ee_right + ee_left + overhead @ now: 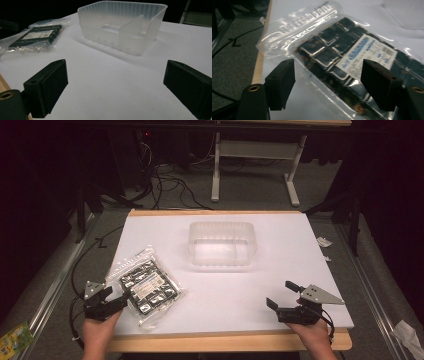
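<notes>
bag (147,285) lengthwise toward far-left corner

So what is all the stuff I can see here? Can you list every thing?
Clear bag of dark packets: one, see-through with black packets and a white-and-blue label, near left of the table, between the open jaws of the left tongs.
Plastic tub: one, cloudy white with a divider inside, middle of the table toward the far side.
Table: one, white top with a wooden edge.
Cables: several, black, on the grey floor beyond the table.
Paper scraps: a few, white, on the floor at the right.
Left tongs: one, black, open, at the bag.
Right tongs: one, black, open, over bare table at the near right.
Hands: two, at the near edge.
</notes>
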A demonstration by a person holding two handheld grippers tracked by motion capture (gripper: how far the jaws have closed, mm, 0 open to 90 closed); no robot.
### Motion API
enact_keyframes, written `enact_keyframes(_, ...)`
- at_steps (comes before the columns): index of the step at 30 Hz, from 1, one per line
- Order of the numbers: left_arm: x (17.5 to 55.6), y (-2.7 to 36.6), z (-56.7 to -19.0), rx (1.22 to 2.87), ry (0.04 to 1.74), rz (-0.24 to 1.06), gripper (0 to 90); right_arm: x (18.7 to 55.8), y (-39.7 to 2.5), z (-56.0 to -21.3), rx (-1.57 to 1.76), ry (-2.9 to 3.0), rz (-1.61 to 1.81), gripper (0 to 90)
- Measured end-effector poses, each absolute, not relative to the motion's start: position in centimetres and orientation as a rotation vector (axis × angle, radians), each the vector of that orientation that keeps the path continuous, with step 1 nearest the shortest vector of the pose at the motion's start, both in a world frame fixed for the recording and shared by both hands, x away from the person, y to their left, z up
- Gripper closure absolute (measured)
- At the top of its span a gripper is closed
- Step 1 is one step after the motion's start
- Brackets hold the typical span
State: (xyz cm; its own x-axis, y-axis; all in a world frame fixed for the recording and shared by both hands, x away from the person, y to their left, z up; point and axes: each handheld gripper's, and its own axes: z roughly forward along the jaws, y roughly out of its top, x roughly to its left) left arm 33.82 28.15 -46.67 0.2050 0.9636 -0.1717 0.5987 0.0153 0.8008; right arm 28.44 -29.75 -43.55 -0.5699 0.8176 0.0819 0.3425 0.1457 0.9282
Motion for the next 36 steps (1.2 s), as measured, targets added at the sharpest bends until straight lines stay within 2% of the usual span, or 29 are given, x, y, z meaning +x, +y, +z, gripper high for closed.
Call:
enact_keyframes(3, 34.3, 28.8, -47.0, 1.643, 1.531, 0.559, 30.6, 28.5, -29.7, -43.6, 1.112, 1.988, 1.415, 5.6)
enact_keyframes(7, 35.2, 29.7, -47.7, 1.608, 1.605, 0.558, 37.6, 28.5, -29.6, -43.6, 1.108, 1.994, 1.411, 5.8)
enact_keyframes(11, 35.7, 30.6, -47.9, 1.560, 1.665, 0.549, 48.5, 28.5, -29.6, -43.7, 1.107, 1.995, 1.412, 6.0)
enact_keyframes(16, 36.4, 31.8, -48.2, 1.489, 1.674, 0.441, 56.0, 28.6, -29.5, -43.8, 1.109, 2.000, 1.405, 6.3)
enact_keyframes(21, 36.8, 31.6, -48.4, 1.510, 1.678, 0.378, 59.3, 28.5, -29.4, -43.8, 1.114, 2.003, 1.400, 6.5)
enact_keyframes(27, 36.7, 31.3, -48.4, 1.525, 1.670, 0.319, 69.3, 28.5, -29.4, -43.8, 1.112, 2.000, 1.396, 6.8)
enact_keyframes(29, 36.7, 30.8, -48.4, 1.560, 1.667, 0.328, 75.4, 28.5, -29.4, -43.8, 1.111, 1.997, 1.397, 7.0)
enact_keyframes(31, 36.6, 30.6, -48.3, 1.578, 1.657, 0.339, 76.8, 28.4, -29.4, -43.8, 1.105, 1.997, 1.398, 7.1)
enact_keyframes(36, 36.6, 30.4, -48.3, 1.596, 1.643, 0.354, 86.9, 28.4, -29.4, -43.8, 1.103, 2.000, 1.398, 7.6)
